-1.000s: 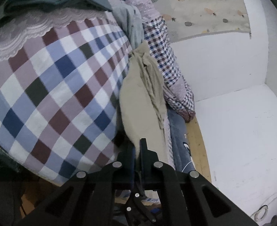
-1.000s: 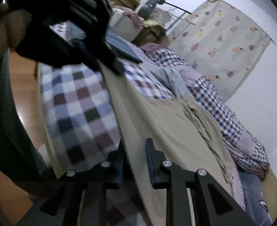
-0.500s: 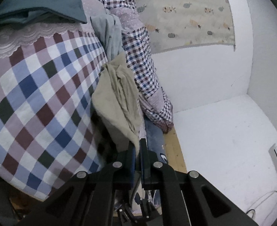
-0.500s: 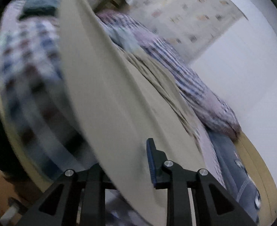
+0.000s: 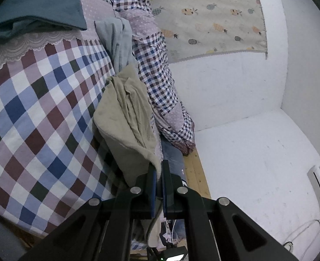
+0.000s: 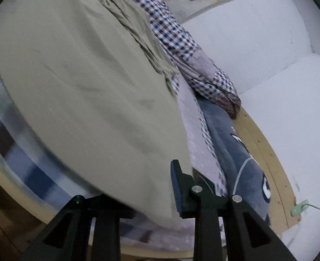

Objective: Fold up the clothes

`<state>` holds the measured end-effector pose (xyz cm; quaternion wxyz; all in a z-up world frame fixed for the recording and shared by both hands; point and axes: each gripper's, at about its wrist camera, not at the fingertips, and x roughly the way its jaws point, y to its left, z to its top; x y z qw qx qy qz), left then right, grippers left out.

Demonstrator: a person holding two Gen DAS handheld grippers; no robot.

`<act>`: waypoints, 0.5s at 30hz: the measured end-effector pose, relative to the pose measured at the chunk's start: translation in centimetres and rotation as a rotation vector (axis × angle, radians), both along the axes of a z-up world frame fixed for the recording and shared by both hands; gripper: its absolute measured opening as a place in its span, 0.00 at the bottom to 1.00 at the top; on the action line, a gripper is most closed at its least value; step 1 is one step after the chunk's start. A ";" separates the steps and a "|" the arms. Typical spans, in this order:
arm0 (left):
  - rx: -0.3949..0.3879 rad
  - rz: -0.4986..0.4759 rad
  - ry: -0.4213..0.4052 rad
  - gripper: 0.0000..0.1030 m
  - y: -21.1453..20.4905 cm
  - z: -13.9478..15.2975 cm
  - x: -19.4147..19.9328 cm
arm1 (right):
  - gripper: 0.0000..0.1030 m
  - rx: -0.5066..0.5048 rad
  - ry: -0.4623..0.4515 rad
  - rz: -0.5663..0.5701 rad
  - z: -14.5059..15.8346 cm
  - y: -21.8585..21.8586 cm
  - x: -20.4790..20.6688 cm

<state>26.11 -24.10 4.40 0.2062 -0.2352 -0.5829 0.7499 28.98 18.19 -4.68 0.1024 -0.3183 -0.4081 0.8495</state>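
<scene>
Here both grippers pinch the olive-beige cotton garment (image 5: 125,117) above the checked bedspread's (image 5: 40,113) foot edge: left gripper (image 5: 157,174) and right gripper (image 6: 160,187) clamped on cloth. Probably mid-spreading; next, lay it flat.

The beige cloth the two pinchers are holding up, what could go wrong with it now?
The left gripper pinches only a thin corner of the beige cloth, so it might slip out. The far end looks bunched against the checked quilt, so the fold could come out crooked. The cloth hides one right-gripper finger, so that hold is uncertain.
</scene>
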 end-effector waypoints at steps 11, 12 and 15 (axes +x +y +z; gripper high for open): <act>-0.090 0.032 -0.047 0.02 0.2 0.2 -0.1 | 0.00 0.030 -0.035 -0.002 1.2 3.9 0.8; -0.107 0.034 -0.050 0.02 0.3 0.4 -0.1 | 0.00 0.010 -0.028 0.007 1.9 3.9 1.1; -0.153 0.037 -0.054 0.02 0.6 1.0 0.0 | 0.00 -0.043 0.000 0.034 4.1 3.7 1.9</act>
